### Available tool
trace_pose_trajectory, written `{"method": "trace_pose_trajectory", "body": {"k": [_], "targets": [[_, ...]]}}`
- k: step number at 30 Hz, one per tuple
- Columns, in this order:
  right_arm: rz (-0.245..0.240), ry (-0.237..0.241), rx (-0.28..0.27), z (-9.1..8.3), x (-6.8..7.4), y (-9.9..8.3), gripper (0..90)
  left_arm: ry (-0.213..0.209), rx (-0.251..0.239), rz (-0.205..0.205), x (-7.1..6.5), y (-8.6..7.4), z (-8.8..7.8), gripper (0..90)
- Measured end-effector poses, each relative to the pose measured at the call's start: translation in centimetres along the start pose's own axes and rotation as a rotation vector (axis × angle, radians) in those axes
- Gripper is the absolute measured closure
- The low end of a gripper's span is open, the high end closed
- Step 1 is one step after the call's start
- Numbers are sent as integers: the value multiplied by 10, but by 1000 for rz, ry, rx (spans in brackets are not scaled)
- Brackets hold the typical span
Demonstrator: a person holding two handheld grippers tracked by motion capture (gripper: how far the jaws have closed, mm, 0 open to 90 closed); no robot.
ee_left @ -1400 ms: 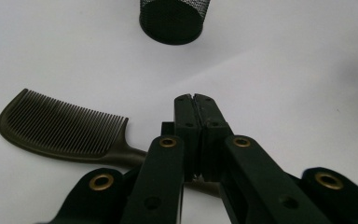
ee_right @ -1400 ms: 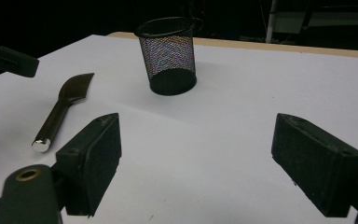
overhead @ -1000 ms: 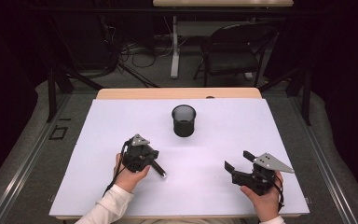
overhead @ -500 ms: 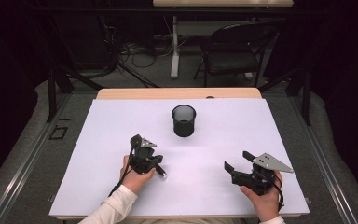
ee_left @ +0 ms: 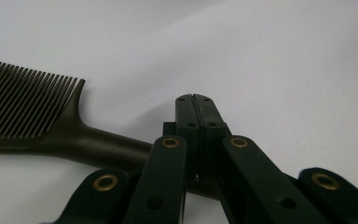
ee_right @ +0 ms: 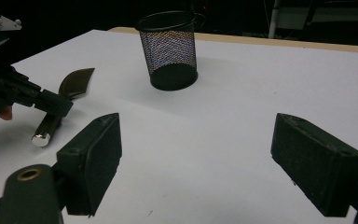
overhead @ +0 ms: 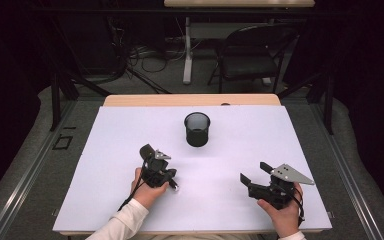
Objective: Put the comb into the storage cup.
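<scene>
Comb [ee_left: 51, 126] lying flat on the white worktop [overhead: 280, 135], pinched at its handle.
The left tongs [ee_left: 196, 105] are closed over the comb's handle, near the worktop's front left. The right tongs [ee_right: 196, 163] hang wide open and empty at the front right. A black mesh cup [overhead: 197, 129] stands upright behind them, well apart.

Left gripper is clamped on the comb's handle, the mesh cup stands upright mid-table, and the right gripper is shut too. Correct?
Not quite: the right gripper is open, its jaws wide apart in the right gripper view. The left gripper is clamped on the comb handle, and the mesh cup stands upright.
</scene>
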State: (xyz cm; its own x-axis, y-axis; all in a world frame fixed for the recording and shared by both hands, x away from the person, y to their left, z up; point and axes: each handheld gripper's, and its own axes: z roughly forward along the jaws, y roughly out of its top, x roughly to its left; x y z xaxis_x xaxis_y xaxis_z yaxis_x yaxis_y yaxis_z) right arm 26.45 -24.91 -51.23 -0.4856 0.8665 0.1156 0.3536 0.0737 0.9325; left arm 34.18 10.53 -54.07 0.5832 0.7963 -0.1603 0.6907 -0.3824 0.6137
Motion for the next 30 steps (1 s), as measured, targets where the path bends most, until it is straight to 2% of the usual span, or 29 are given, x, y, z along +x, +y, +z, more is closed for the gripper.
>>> {"method": "trace_pose_trajectory", "body": {"k": [19, 30], "targets": [[4, 4, 4, 0, 0, 0, 166, -9, 50, 5, -3, -7, -1, 899], [10, 6, 7, 0, 0, 0, 166, 11, 74, 15, -1, -13, -5, 899]]}}
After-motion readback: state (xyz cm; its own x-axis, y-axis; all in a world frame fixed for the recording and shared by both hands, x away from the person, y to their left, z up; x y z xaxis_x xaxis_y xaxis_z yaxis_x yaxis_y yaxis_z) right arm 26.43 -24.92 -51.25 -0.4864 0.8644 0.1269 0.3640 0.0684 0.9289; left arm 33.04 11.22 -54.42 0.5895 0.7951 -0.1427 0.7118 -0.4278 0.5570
